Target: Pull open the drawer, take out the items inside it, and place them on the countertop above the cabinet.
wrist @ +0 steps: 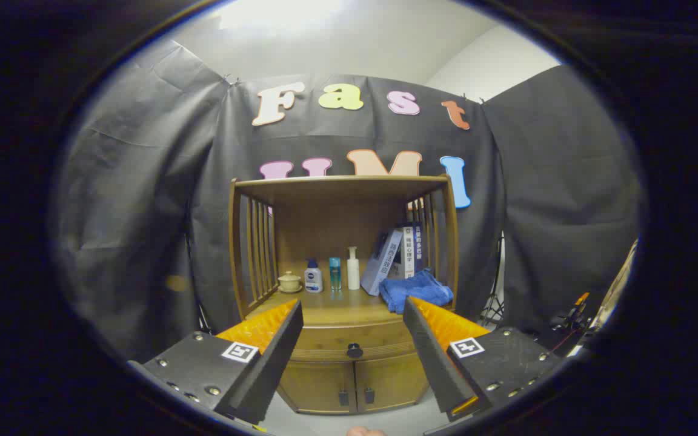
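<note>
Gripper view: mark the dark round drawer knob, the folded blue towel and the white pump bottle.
Dark round drawer knob (354, 350), gripper view, knob face, between the open fingers.
Folded blue towel (415, 292), gripper view, top fold.
White pump bottle (353, 274), gripper view, bottle body.

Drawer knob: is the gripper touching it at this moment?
Apart. The gripper view shows the open gripper held back from the cabinet, with the drawer knob beyond and between its fingers.

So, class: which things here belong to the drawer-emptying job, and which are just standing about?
Job:
- drawer, shut
- its knob
- countertop
- claw, open, short of the cabinet

Standing about:
- cup
- three bottles
- books
- blue cloth
- lower doors
</note>
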`<move>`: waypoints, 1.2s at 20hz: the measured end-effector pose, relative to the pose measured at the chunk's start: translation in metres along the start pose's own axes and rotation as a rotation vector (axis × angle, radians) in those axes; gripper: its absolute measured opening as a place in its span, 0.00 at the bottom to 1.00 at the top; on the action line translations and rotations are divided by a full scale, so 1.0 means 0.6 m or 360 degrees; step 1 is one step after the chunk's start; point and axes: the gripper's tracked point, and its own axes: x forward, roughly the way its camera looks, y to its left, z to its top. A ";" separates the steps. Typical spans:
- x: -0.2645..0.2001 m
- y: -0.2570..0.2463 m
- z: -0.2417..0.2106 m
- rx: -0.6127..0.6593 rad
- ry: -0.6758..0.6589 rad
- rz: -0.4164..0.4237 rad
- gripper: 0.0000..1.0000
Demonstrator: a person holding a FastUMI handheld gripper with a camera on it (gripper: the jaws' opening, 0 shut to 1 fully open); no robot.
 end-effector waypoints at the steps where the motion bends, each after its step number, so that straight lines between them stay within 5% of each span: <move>1: 0.001 0.000 -0.002 0.0006 0.0004 0.0003 0.99; 24: 0.093 -0.045 -0.064 0.0035 -0.0012 -0.0025 0.99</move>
